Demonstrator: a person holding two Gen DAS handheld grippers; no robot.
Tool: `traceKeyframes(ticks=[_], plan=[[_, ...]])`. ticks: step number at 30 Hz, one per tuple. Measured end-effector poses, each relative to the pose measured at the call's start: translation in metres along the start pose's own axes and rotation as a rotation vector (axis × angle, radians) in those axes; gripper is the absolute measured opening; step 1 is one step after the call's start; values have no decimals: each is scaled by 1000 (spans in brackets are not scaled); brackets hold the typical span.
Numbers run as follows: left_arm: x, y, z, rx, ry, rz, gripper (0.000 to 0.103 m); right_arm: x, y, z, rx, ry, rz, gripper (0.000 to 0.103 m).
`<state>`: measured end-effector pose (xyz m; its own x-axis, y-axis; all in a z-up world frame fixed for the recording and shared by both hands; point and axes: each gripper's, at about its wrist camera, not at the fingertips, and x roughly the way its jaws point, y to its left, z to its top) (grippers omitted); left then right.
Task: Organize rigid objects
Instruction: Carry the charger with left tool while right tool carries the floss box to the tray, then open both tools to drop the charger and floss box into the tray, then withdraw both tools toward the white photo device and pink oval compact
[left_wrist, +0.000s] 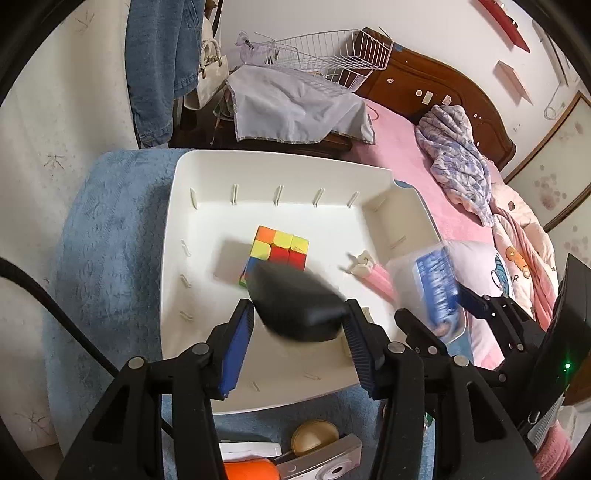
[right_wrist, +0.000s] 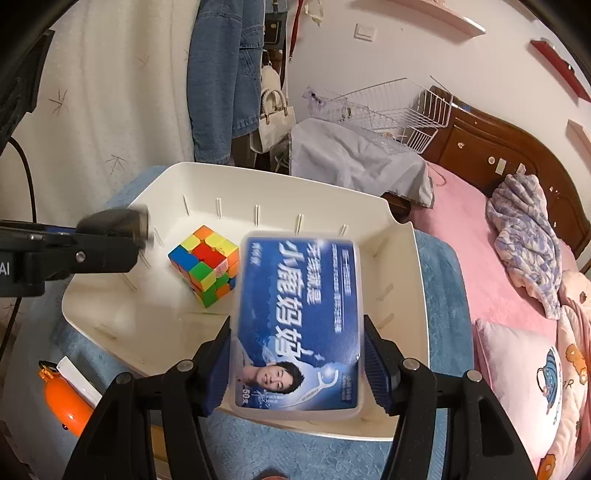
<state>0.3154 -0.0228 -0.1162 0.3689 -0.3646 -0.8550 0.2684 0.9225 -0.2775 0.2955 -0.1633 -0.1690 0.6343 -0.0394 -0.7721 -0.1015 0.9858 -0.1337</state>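
A white tray (left_wrist: 207, 173) sits on a blue towel (left_wrist: 110, 206); it also shows in the right wrist view (right_wrist: 413, 258). A colourful puzzle cube (left_wrist: 282, 245) lies in it, also seen from the right (right_wrist: 203, 266). My left gripper (left_wrist: 297, 325) is shut on a black rounded object (left_wrist: 295, 302) and holds it above the tray's near side; that object shows blurred in the right wrist view (right_wrist: 114, 221). My right gripper (right_wrist: 297, 365) is shut on a clear box with a blue label (right_wrist: 299, 321), above the tray's right part. The box shows in the left wrist view (left_wrist: 436, 288).
A small white and pink item (left_wrist: 369, 273) lies in the tray. An orange object (right_wrist: 66, 402), a white item (left_wrist: 251, 450), a silver camera (left_wrist: 325, 465) and a round tan object (left_wrist: 314, 435) lie on the towel. A pink bed (right_wrist: 480, 280) is at right.
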Motion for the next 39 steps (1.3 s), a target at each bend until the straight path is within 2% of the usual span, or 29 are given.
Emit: traceKeyframes(ticks=[1, 3, 8, 19, 28, 39], plan=[[-3, 0, 0, -1, -12, 0, 61, -3, -2, 0, 7, -15, -3, 75], [-8, -1, 1, -4, -33, -1, 74, -8, -5, 0, 23, -42, -4, 78], [-19, -6, 1, -6, -56, -5, 77, -22, -12, -1, 58, -67, 3, 78], [-50, -30, -19, 10, -93, 22, 78, -62, -38, -11, 136, -106, 23, 80], [-71, -43, -54, -15, -106, 79, 78, -91, -43, -34, 94, -114, 46, 80], [-77, -53, -108, -73, -66, 126, 78, -115, -45, -75, 43, -110, 83, 80]])
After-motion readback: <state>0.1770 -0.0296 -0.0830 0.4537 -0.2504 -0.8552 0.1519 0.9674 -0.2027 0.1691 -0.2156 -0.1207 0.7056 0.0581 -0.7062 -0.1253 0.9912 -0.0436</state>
